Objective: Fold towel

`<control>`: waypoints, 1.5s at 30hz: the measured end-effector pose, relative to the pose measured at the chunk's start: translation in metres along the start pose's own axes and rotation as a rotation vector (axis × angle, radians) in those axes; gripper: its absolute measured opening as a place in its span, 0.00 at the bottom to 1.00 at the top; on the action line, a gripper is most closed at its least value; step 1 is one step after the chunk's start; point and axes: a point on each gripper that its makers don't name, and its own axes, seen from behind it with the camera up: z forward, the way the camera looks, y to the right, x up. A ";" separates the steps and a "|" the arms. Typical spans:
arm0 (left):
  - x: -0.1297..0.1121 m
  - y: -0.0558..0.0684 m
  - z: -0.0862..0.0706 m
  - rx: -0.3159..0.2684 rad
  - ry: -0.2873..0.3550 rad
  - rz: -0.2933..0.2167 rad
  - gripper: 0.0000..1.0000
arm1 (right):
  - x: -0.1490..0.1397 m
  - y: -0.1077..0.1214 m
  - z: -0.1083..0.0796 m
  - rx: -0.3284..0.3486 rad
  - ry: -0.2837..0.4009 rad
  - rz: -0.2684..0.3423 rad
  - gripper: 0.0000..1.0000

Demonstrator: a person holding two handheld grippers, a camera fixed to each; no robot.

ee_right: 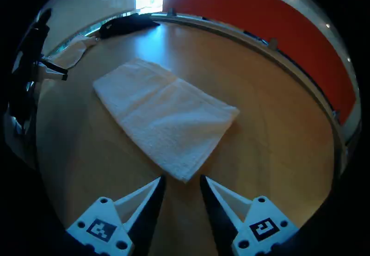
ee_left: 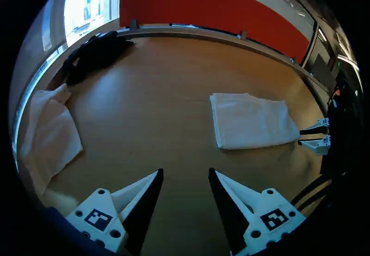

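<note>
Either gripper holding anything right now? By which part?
Nothing held. Both open: left gripper above the bare table, right gripper at the folded towel's near corner, not closed on it.

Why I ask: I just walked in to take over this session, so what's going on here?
A person holds a two-finger gripper in each hand over a wooden table. A white towel lies flat on it, already folded into a rectangle. The right gripper is open, its tips right at the towel's near corner, not gripping it. The left gripper is open above bare table, holding nothing. A second white cloth and a dark bundle lie near the table's edge.
</note>
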 end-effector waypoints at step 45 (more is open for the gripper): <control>-0.005 -0.006 -0.006 0.002 0.003 -0.026 0.71 | 0.101 -0.009 -0.026 -0.021 0.154 -0.114 0.05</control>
